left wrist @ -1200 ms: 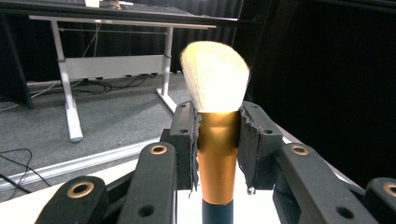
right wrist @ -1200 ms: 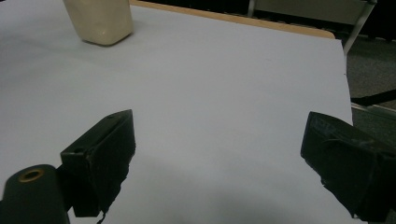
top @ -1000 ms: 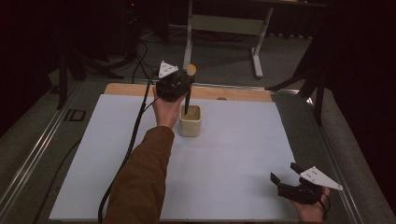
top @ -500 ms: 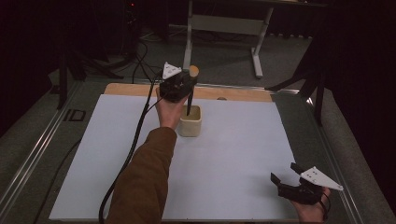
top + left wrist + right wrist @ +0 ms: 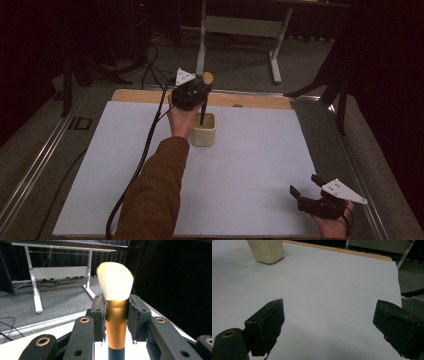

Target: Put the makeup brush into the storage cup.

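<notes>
A makeup brush [image 5: 115, 282] with cream bristles, a gold ferrule and a dark handle stands upright. My left gripper [image 5: 117, 315] is shut on its gold ferrule. In the high view the left gripper [image 5: 196, 91] hovers just above a cream cup [image 5: 204, 134] at the table's far middle. The brush handle [image 5: 202, 111] reaches down into the cup's mouth. My right gripper [image 5: 304, 184] rests at the table's near right corner, open, with nothing between its jaws. In the right gripper view the right gripper [image 5: 329, 325] points across the sheet toward the cup [image 5: 267, 250].
A large white sheet [image 5: 250, 165] covers the table, and a wooden strip [image 5: 260, 100] shows along its far edge. A black cable [image 5: 145, 145] trails from the left gripper across the sheet's left half. A white desk frame [image 5: 240, 25] stands on the floor beyond.
The left gripper with the brush has shifted very slightly to the right over the cup. The right gripper has kept still.
</notes>
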